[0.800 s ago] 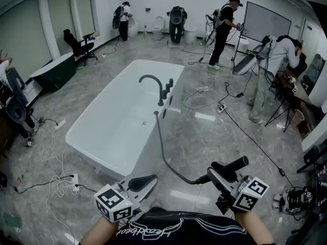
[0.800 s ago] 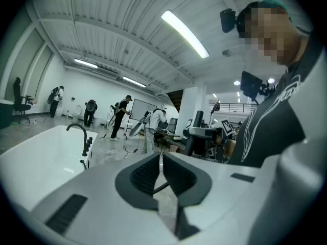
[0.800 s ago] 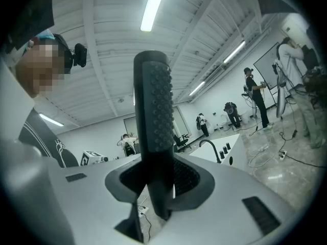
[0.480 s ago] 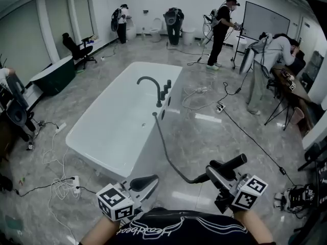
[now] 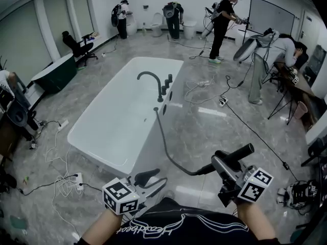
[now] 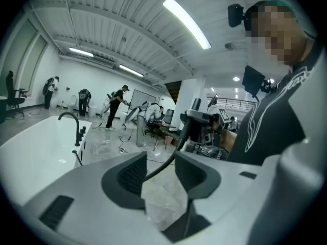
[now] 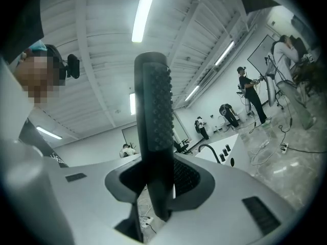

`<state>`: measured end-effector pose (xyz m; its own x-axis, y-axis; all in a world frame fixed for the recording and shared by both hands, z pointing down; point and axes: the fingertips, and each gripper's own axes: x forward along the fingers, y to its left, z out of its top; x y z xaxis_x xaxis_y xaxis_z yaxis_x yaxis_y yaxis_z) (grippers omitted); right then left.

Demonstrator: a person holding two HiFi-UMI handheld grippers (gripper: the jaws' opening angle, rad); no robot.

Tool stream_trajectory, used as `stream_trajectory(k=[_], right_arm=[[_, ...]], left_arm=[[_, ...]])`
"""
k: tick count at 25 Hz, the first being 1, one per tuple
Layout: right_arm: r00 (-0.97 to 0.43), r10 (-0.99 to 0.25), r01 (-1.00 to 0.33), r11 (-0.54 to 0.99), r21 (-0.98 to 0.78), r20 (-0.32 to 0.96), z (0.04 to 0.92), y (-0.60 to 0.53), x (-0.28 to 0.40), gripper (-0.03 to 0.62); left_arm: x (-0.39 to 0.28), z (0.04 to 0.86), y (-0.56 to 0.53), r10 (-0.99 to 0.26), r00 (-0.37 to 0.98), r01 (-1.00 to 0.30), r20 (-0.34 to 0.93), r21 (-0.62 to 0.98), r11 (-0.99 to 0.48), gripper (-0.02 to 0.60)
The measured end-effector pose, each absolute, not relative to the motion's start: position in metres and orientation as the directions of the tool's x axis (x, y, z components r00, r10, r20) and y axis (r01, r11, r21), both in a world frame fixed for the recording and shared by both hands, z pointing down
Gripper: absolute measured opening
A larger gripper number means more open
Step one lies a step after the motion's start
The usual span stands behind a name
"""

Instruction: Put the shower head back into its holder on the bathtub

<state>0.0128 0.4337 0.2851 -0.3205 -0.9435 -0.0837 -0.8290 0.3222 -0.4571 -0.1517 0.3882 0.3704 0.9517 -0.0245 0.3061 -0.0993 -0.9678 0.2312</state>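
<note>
Floor: grey marble tiles point(image 5: 204, 131) are laid throughout.
Light: a ceiling strip light point(image 6: 186, 23) is lit.
Furniture: an office chair point(image 5: 76, 46) and a whiteboard point(image 5: 268, 15) are set near the far walls.

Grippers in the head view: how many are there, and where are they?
2. The left gripper is at the bottom left, open and empty. The right gripper is at the bottom right, closed on the black shower head. None seems hidden.
</note>
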Motion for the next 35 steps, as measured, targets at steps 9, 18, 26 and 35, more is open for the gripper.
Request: stream_trajectory(k=[9, 18, 26, 35], right_arm=[[-0.304, -0.941, -0.773, 0.335, -0.539, -0.15, 0.273, 0.38, 0.046, 0.115], [-0.297, -0.94, -0.716, 0.337, -0.611, -0.171, 0.267, 0.273, 0.095, 0.115], [-0.318, -0.933, -0.66, 0.346, -0.667, -0.169, 0.257, 0.141, 0.145, 0.115], [-0.306, -0.945, -0.674, 0.3, -0.676, -0.114, 0.268, 0.034, 0.197, 0.112]], left_arm=[[-0.107, 0.425, 0.347, 0.066, 0.916, -0.032, 0.395, 0.237, -0.971, 0.201], [-0.043, 0.514, 0.255, 0.14, 0.862, 0.0, 0.488, 0.277, -0.961, 0.199], [0.031, 0.589, 0.157, 0.264, 0.78, 0.104, 0.567, 0.299, -0.949, 0.198], [0.068, 0.616, 0.067, 0.292, 0.775, 0.08, 0.561, 0.371, -0.925, 0.069]])
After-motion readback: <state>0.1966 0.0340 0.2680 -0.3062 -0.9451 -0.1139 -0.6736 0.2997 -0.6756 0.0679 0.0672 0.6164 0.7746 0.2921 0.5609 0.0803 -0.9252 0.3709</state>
